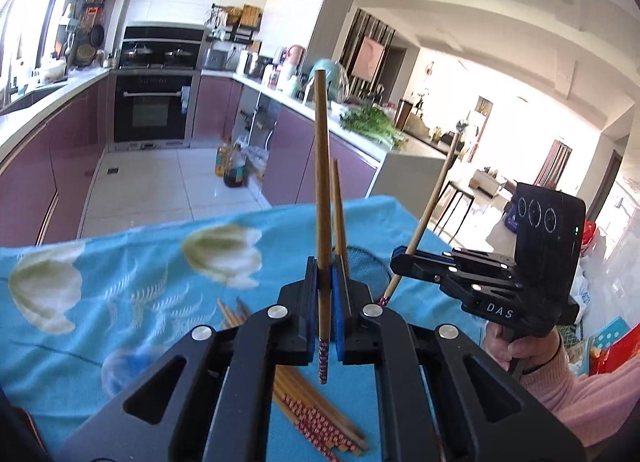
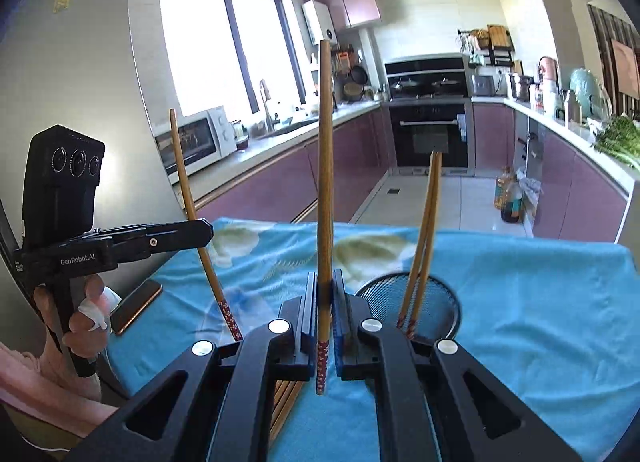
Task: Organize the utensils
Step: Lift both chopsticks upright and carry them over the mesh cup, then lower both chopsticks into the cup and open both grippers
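Each gripper holds one wooden chopstick upright above the blue flowered cloth [image 1: 132, 286]. My left gripper [image 1: 325, 262] is shut on a chopstick [image 1: 322, 166], its red patterned end hanging below the jaws. My right gripper [image 2: 325, 282] is shut on another chopstick [image 2: 325, 182] the same way. Each gripper shows in the other's view: the right gripper [image 1: 398, 256] with its chopstick [image 1: 430, 202], the left gripper [image 2: 206, 230] with its chopstick [image 2: 186, 190]. A black mesh holder [image 2: 452, 302] just beyond holds two chopsticks [image 2: 426, 238]. Several loose chopsticks [image 1: 316, 418] lie on the cloth under the grippers.
A phone [image 2: 136, 306] lies at the cloth's left edge. The cloth ends at the table's far edge [image 2: 520, 240]. Beyond it are a tiled floor, purple cabinets and bottles [image 1: 234, 166] on the floor. A hand in a pink sleeve [image 1: 520, 346] grips the right handle.
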Demonstrator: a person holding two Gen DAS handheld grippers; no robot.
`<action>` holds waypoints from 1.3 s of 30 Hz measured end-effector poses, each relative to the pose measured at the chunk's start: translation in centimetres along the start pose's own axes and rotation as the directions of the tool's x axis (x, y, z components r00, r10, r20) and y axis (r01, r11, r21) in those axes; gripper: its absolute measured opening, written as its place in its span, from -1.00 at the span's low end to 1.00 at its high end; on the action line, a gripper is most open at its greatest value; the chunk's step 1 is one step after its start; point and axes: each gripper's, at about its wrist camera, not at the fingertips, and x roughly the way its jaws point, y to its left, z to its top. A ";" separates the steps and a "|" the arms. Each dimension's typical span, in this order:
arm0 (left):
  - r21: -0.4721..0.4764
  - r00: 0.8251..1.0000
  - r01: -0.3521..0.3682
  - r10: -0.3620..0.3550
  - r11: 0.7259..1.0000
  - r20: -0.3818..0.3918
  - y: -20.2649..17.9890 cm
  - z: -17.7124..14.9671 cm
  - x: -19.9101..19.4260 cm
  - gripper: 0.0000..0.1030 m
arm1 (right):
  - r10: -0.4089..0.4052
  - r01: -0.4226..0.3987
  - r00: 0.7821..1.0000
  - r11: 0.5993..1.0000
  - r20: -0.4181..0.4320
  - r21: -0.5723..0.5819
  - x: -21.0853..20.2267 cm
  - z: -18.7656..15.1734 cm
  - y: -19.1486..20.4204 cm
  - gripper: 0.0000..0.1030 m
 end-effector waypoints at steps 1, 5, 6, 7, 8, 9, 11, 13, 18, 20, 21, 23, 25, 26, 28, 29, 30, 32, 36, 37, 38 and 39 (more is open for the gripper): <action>0.006 1.000 0.010 -0.010 1.000 0.017 -0.3 0.6 0.1 -0.86 | -0.005 0.005 1.000 1.000 0.010 -0.004 -0.2 0.3 -0.2 -0.89; 0.020 0.998 0.037 -0.038 0.999 0.052 -1.6 2.8 0.9 -0.86 | -0.037 0.038 0.998 0.999 0.049 -0.025 -1.1 1.5 -0.9 -0.89; 0.028 0.997 0.040 -0.042 0.999 0.062 -2.0 3.2 1.1 -0.86 | -0.040 0.042 0.998 0.999 0.057 -0.026 -1.3 1.8 -1.1 -0.89; 0.032 0.997 0.045 -0.047 0.999 0.068 -2.3 3.7 1.5 -0.86 | -0.048 0.050 0.997 0.998 0.067 -0.029 -1.4 2.1 -1.4 -0.89; 0.033 0.996 0.050 -0.053 0.998 0.071 -2.6 4.2 1.7 -0.86 | -0.057 0.060 0.996 0.998 0.075 -0.033 -1.6 2.3 -1.5 -0.89; 0.035 0.995 0.056 -0.059 0.998 0.076 -2.9 4.6 2.0 -0.86 | -0.061 0.064 0.995 0.997 0.080 -0.034 -1.8 2.5 -1.6 -0.89; 0.050 0.995 0.044 -0.048 0.998 0.092 -3.5 5.3 2.5 -0.86 | -0.070 0.074 0.993 0.997 0.093 -0.038 -2.1 2.8 -2.0 -0.89; 0.063 0.995 0.038 -0.044 0.997 0.089 -4.0 5.6 3.2 -0.86 | -0.083 0.088 0.992 0.995 0.099 -0.043 -2.1 3.1 -2.2 -0.89; 0.086 0.999 0.020 -0.022 0.996 0.024 -4.9 5.4 5.7 -0.86 | -0.112 0.116 0.989 0.993 0.096 -0.037 -0.8 3.3 -3.3 -0.89; 0.094 1.000 0.012 -0.012 0.996 -0.008 -5.0 4.9 6.7 -0.86 | -0.124 0.127 0.989 0.991 0.078 -0.033 0.0 3.1 -3.6 -0.89; 0.095 1.000 0.009 -0.007 0.995 -0.020 -4.7 4.6 7.2 -0.86 | -0.124 0.126 0.990 0.992 0.064 -0.027 0.5 3.0 -3.8 -0.89; 0.098 0.998 0.015 -0.009 0.995 -0.056 -4.7 3.9 8.2 -0.86 | -0.132 0.132 0.991 0.991 0.034 -0.020 1.4 2.7 -4.1 -0.89; 0.108 0.996 0.010 0.000 0.994 -0.088 -4.8 3.2 9.0 -0.86 | -0.131 0.131 0.991 0.991 -0.004 -0.017 2.0 2.1 -4.4 -0.89; 0.112 0.995 0.009 0.002 0.994 -0.103 -4.8 2.9 9.4 -0.86 | -0.132 0.132 0.991 0.991 -0.020 -0.020 2.3 1.8 -4.3 -0.89; 0.118 0.991 0.010 0.006 0.993 -0.132 -4.7 2.1 10.1 -0.86 | -0.131 0.129 0.990 0.991 -0.059 -0.028 2.8 1.3 -4.3 -0.89; 0.121 0.989 0.010 0.008 0.993 -0.147 -4.7 1.8 10.4 -0.86 | -0.134 0.132 0.988 0.991 -0.078 -0.031 3.1 1.0 -4.3 -0.89; 0.121 0.987 0.008 0.011 0.993 -0.159 -4.4 1.3 10.7 -0.86 | -0.130 0.128 0.986 0.991 -0.101 -0.033 3.4 0.7 -4.4 -0.89; 0.125 0.982 0.007 0.017 0.992 -0.186 -4.4 0.7 11.3 -0.86 | -0.131 0.129 0.982 0.991 -0.135 -0.029 3.9 0.2 -4.5 -0.89; 0.117 0.977 0.002 0.023 0.993 -0.213 -3.6 0.4 12.3 -0.86 | -0.126 0.126 0.974 0.992 -0.187 -0.011 5.0 -0.3 -5.1 -0.89; 0.117 0.977 0.002 0.023 0.993 -0.214 -3.5 0.4 12.4 -0.86 | -0.127 0.128 0.972 0.992 -0.197 -0.008 5.2 -0.4 -5.3 -0.89; 0.116 0.976 0.001 0.024 0.993 -0.215 -3.4 0.5 12.6 -0.86 | -0.129 0.130 0.972 0.991 -0.198 -0.006 5.4 -0.4 -5.3 -0.89; 0.114 0.976 -0.001 0.026 0.993 -0.217 -3.2 0.6 12.7 -0.85 | -0.127 0.129 0.972 0.992 -0.199 -0.003 5.4 -0.3 -5.3 -0.89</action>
